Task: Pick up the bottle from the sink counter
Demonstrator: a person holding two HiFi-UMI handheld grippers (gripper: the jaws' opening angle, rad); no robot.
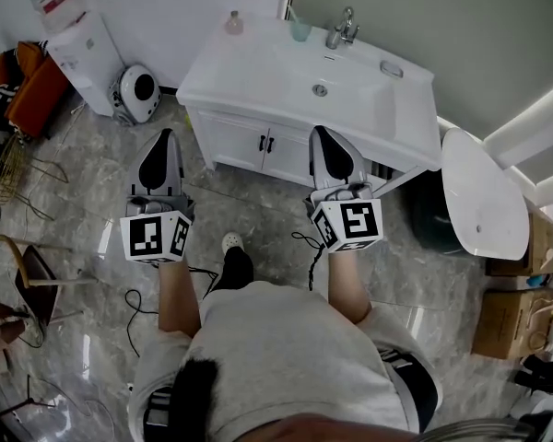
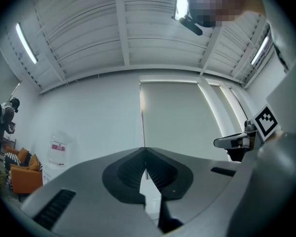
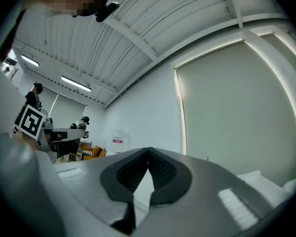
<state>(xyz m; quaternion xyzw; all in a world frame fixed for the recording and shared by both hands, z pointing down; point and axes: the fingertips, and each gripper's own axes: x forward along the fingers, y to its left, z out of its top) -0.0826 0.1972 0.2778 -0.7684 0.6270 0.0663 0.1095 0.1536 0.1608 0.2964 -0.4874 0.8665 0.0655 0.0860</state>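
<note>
— where's the bottle [image 1: 233, 23]?
— far left corner of the sink counter [image 1: 258, 81], well apart from me. my left gripper [image 1: 163, 138] and right gripper [image 1: 322, 136] are pinched closed, empty; i'd open the left wide before reaching in.

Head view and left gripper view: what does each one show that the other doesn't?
Only the head view shows the sink counter, the bottle at its far left corner, the cup and the faucet. Only the left gripper view shows the ceiling's light strips and the left hand-held gripper's jaws shut together, empty. Both show the water dispenser, the orange sofa and the right hand-held gripper.
</note>
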